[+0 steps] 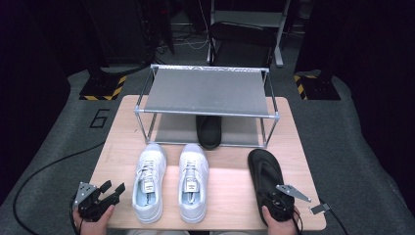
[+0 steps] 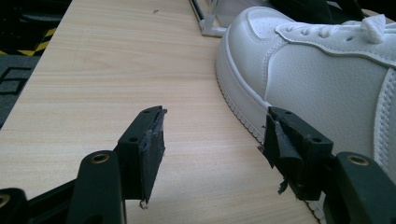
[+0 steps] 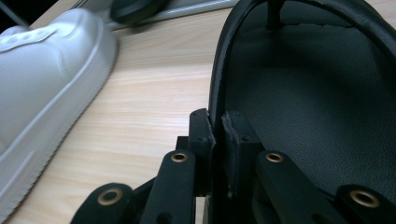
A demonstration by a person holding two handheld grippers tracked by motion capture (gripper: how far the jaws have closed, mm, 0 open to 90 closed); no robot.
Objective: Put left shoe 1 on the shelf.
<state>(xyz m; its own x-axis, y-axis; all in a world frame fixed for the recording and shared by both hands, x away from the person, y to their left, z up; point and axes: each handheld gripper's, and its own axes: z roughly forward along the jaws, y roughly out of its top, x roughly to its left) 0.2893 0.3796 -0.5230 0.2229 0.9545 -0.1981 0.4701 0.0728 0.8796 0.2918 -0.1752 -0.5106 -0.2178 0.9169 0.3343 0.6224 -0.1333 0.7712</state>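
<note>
A large "6" is marked on the grey floor.

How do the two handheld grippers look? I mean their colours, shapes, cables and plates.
Both the left gripper and the right gripper are black, each with two flat jaws on linked arms joined by brass-coloured rivets. A grey three-cornered plate sits on top of each. The pads look worn and frayed at the edges. A black cable trails off the table's left side.

Bright tabletop, dark surroundings, soft close-ups
</note>
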